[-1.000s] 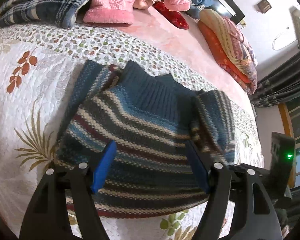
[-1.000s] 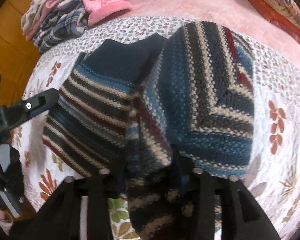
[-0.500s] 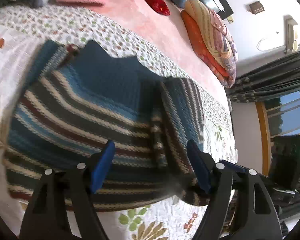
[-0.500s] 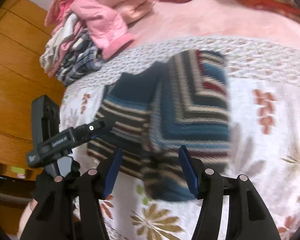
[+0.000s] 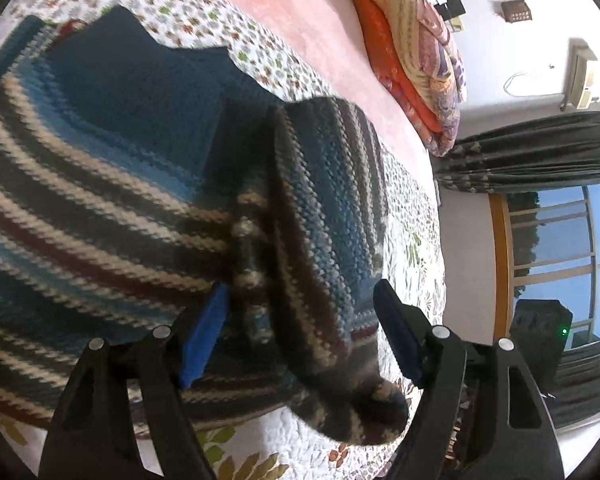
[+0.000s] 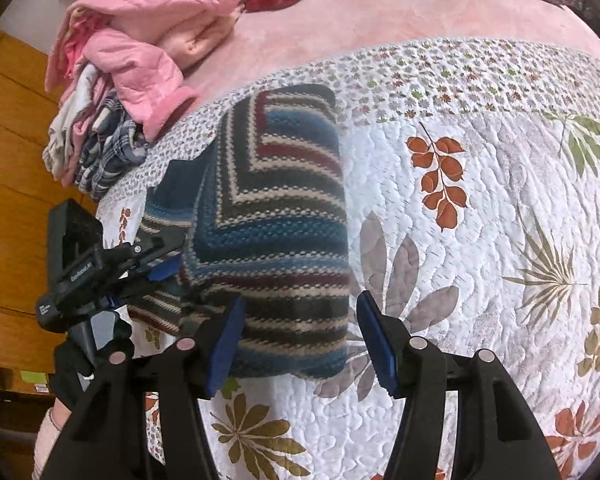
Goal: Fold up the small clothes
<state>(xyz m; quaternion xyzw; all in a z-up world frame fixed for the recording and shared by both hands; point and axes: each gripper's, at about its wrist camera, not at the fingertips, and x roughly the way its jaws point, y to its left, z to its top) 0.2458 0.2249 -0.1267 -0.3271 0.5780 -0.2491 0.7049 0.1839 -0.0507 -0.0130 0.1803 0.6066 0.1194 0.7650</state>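
Striped sweater half folded on quilted bed; clothes pile at far edge. Left tool, right tool both gape, empty.

Coarse knit sweater, quilted bedspread

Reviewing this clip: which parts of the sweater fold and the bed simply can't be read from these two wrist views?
- Striped sweater: left wrist view, its left side is cut off by the frame edge and blurred.
- Sweater's left body: right wrist view, hidden behind the left gripper.
- Cuff of the folded sleeve: left wrist view, blurred.
- Pile of clothes: right wrist view, single garments can't be told apart.
- Right gripper: open, clear of the sweater.
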